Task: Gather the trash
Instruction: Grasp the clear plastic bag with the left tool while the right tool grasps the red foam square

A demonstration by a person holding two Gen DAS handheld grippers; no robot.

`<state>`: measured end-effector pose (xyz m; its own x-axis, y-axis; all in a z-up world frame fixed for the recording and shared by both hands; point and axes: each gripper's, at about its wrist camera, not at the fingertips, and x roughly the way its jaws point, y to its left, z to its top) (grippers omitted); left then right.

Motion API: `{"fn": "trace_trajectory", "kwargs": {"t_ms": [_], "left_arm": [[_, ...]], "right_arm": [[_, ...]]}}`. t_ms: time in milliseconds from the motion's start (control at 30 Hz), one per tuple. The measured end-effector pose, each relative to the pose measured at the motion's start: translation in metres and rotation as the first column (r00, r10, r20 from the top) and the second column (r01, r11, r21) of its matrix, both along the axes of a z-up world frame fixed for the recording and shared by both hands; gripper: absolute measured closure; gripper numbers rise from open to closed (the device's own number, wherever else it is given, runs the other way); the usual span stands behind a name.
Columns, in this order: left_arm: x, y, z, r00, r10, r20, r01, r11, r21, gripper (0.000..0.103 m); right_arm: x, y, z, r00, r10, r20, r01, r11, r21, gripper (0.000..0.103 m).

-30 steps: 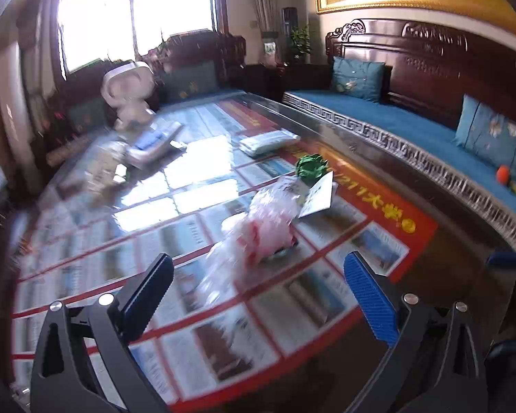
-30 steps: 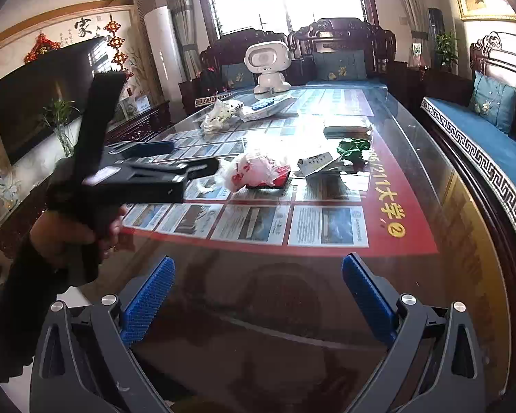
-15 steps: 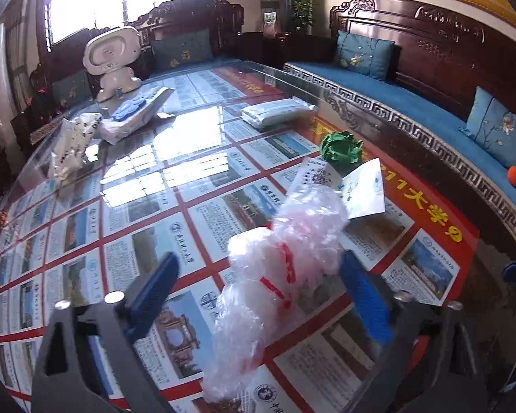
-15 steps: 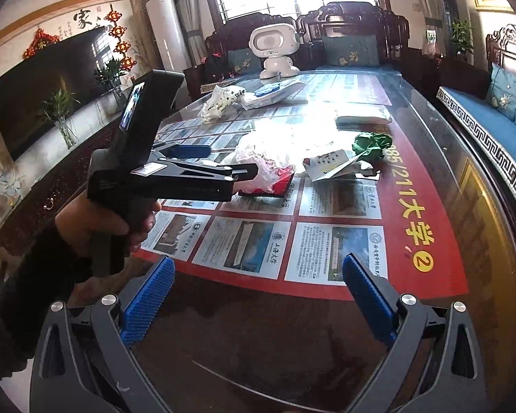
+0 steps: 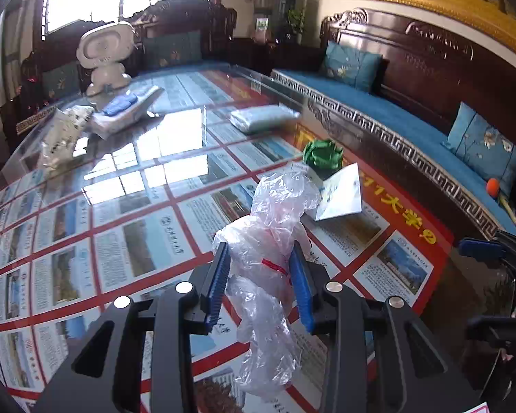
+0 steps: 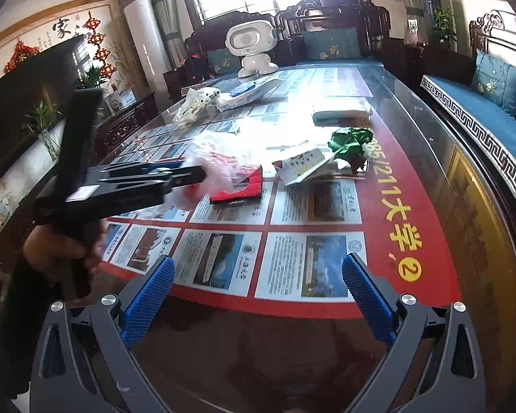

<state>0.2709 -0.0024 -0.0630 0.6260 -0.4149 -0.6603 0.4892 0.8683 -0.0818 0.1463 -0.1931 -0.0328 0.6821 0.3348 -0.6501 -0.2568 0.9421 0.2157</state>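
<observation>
- Since half a second ago the left gripper [image 5: 261, 275] has closed: its blue pads were spread wide on either side of the plastic bag [image 5: 270, 241], now they pinch the bag's crumpled middle.
- Bag is clear film with red print; one end stands up past the pads, the other hangs down between the gripper arms, above the glass table top [image 5: 148, 158].
- Right wrist view: same grip from the side, left gripper [image 6: 192, 175] coming in from the left with the bag [image 6: 220, 158] bunched at its tip. A red packet [image 6: 239, 189] lies on the table just under/right of the bag.
- Right gripper [image 6: 258, 296] has both pads well apart, nothing between them; it hovers over the near table edge.
- Other trash on the table: white paper leaflet [image 5: 340, 192] just beyond the bag, crumpled green wrapper [image 5: 321, 153] touching its far side.
- Farther out: flat white pack [image 5: 263, 117] near the right edge, wipes pack [image 5: 127, 110] and a crumpled printed bag [image 5: 63, 130] at far left, white toy robot [image 5: 106, 55] at the far end.
- Blue-cushioned wooden sofa [image 5: 412, 127] runs along the right of the table.
</observation>
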Motion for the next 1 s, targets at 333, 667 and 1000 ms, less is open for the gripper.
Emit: {"fn": "trace_trajectory", "kwargs": {"t_ms": [333,667,1000], "left_arm": [[-0.02,0.04,0.022,0.997,0.066,0.051,-0.063,0.996,-0.058,0.067],[-0.014,0.054,0.011,0.998,0.065,0.013,-0.063,0.995,-0.078,0.067],[-0.009,0.061,0.009,0.998,0.068,0.002,-0.068,0.992,-0.111,0.067]], "right_arm": [[0.03,0.041,0.009,0.999,0.048,0.015,-0.047,0.997,-0.061,0.013],[0.121,0.063,-0.016,0.987,0.008,-0.162,-0.014,0.999,-0.036,0.04],[0.166,0.061,-0.036,0.953,-0.056,-0.297,0.033,0.996,-0.079,0.051]]}}
